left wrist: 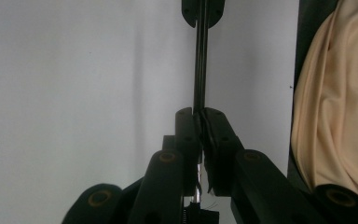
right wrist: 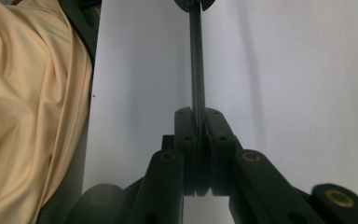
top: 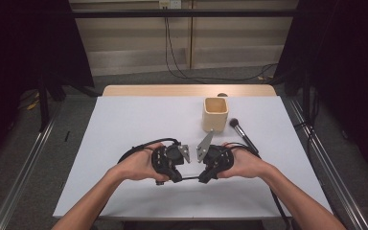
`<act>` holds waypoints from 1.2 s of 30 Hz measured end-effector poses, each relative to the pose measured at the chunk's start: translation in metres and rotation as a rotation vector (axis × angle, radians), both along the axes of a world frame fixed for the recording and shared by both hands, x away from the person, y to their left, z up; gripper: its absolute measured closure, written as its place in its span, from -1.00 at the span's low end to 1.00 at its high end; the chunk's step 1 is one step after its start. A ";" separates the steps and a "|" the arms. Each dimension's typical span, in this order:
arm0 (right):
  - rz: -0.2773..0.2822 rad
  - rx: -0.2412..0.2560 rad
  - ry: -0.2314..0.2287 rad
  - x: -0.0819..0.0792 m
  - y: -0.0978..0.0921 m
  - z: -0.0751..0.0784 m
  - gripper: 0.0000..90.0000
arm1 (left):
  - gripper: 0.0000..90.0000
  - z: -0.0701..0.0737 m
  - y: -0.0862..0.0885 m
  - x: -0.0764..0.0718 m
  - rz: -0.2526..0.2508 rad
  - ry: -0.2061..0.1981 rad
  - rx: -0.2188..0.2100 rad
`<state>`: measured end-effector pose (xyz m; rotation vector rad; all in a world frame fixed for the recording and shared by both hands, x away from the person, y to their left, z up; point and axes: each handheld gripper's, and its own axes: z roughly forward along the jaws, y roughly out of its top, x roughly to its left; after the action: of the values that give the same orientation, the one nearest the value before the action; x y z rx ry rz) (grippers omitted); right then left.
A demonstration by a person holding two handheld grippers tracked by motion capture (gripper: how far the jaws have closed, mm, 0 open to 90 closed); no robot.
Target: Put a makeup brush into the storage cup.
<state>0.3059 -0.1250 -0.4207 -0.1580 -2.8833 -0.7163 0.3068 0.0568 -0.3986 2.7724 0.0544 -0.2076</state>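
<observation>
Pinching one thin dark rod (top: 189,178) between them, the two grippers face each other near the front edge of the table (top: 124,124); the left gripper (top: 177,178) has its jaws pressed together on one end, and the right gripper (top: 202,179) has its jaws pressed together on the other end; the rod runs level between the two tips, just above the white surface. In the left gripper view the rod (left wrist: 200,65) rises straight from the closed left gripper (left wrist: 200,114) to the other gripper's tips at the top edge; cream cloth (left wrist: 335,102) shows at the right of that view. In the right gripper view the same rod (right wrist: 196,60) rises from the closed right gripper (right wrist: 199,114), with cream cloth (right wrist: 28,93) at the left. Both hands wrap the gripper bodies, left hand (top: 136,165) and right hand (top: 247,163). Beyond the grippers a cream square cup (top: 215,114) stands upright; a brush (top: 242,133) lies just to its right, bristles toward the far side, handle running toward the right hand.
</observation>
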 end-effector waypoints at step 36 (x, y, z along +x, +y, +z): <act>-0.175 0.025 -0.012 -0.007 -0.030 -0.004 0.91 | -0.82 -0.015 0.064 0.000 0.383 -0.106 -0.298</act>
<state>0.2991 -0.1546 -0.4249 -0.4087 -2.8960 -0.7852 0.3070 0.1206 -0.4134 2.4138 0.4807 0.0292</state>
